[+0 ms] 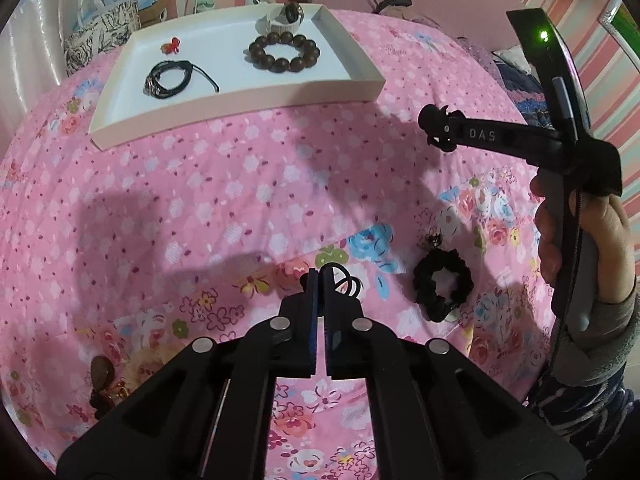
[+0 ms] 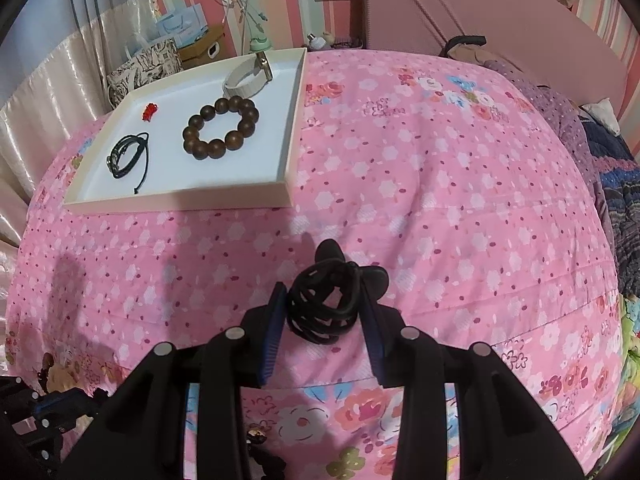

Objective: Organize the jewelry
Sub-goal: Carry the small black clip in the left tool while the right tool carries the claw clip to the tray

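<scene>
Now, mid-sorting: the left gripper [image 1: 319,280], low centre, is clenched on a thin black cord [image 1: 347,280]; the right gripper [image 2: 325,308] grasps bundled black hair ties [image 2: 322,304]. Next, carry both to the white tray [image 2: 294,120], upper left.

There were one tray [image 2: 290,184], one bead bracelet [image 2: 220,128], one cord bracelet [image 2: 128,156], one watch [image 2: 246,78], one red charm [image 2: 150,112], one scrunchie [image 1: 442,284] and two grippers.
</scene>
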{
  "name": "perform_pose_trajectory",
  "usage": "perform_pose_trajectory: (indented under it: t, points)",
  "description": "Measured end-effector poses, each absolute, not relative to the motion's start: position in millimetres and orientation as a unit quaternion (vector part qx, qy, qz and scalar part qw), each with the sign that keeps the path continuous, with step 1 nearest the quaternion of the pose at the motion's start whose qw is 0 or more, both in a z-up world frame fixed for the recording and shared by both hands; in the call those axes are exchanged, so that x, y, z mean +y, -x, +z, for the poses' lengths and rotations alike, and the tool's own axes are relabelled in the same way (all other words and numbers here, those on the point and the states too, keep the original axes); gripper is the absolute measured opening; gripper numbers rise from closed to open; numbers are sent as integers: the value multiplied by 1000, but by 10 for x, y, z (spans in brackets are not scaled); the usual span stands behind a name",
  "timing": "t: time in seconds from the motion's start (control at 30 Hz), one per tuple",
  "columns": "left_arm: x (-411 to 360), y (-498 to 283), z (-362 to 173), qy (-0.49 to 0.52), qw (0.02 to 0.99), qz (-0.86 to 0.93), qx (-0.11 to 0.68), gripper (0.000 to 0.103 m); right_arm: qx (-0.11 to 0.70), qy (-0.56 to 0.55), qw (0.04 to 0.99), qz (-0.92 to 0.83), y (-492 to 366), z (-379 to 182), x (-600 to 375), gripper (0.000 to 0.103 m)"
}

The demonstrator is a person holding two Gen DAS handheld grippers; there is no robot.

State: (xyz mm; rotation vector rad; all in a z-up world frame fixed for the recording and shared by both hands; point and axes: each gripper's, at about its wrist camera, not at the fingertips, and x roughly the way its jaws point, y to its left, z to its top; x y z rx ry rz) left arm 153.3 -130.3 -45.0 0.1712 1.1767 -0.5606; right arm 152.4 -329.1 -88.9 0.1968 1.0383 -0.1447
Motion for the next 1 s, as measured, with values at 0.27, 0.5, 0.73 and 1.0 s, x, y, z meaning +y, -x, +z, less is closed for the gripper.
perform_pose_trajectory:
  t: [0.27, 0.5, 0.73, 1.0]
  points:
    - [-1285, -1711, -300, -79, 804, -255, 531, 0, 478, -96, 871, -64, -1594, -710, -3246, 37]
    - [-1243, -2057, -59, -64, 821, -244, 511, 0, 455, -96, 883, -57, -1749, -439, -3180, 37]
    - [-1205, -2501, 125, -54, 838, -226, 494, 0, 450, -94, 887, -46, -2109, -357, -3062, 37]
    - [-1038, -3053, 220, -32, 846, -207, 490, 0, 457, -108, 882, -43, -2447, -483, -3045, 37]
